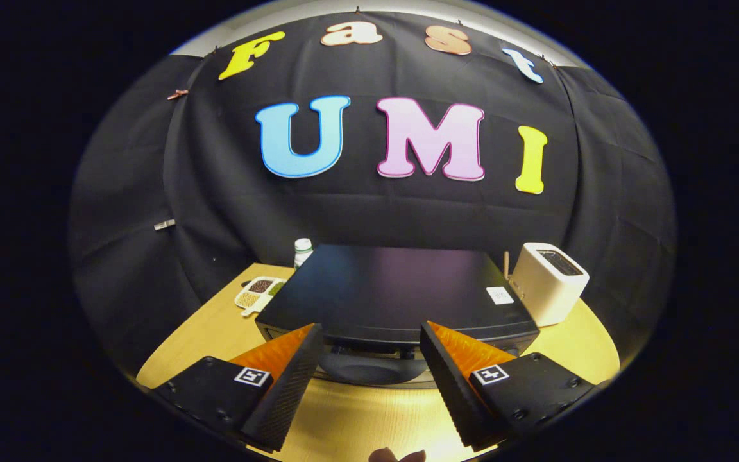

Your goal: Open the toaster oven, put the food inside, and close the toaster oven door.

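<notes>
With toaster oven (395,292) front facing fingers (292,372)

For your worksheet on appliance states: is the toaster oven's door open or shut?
Cannot tell: the toaster oven shows mostly its top; the open hand-held gripper hovers before its front.

We see a recording booth set up like a small kitchen corner, not a real home. Black cloth (369,212) hangs as the wall behind a light wooden table (356,417). On the table stand kitchen things: a black toaster oven (395,292), a white toaster (549,282), a divided dish of grains (258,290) and a small bottle (303,250).
</notes>
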Available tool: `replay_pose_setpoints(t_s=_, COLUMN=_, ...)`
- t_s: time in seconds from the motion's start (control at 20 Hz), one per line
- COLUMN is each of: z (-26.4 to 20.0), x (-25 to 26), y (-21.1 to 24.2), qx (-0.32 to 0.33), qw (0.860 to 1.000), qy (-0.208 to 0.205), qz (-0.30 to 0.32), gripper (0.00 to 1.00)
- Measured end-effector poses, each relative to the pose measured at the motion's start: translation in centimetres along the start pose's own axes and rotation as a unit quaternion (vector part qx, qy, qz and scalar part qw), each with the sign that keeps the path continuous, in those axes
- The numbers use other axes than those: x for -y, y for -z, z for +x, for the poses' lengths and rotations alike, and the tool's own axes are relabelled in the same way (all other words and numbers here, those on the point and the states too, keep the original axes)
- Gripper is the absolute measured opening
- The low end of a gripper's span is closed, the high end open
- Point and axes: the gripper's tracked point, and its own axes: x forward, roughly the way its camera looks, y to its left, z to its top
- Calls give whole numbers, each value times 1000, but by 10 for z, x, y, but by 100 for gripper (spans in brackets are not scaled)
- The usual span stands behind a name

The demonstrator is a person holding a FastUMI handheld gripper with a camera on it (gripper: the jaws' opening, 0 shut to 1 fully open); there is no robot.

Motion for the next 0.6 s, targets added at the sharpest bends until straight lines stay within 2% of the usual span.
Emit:
replay_pose_setpoints(t_s=0.2, z=17, x=-4, y=26, qx=-39, qw=999, qy=12, qz=12, gripper=99)
replay_pose_setpoints(t_s=0.25, z=22, x=-3, y=21, qx=-26, qw=999, qy=19, qz=21, gripper=99)
replay_pose_setpoints(t_s=0.6, z=24, x=0, y=24, qx=-47, qw=997, qy=54, qz=41, gripper=98)
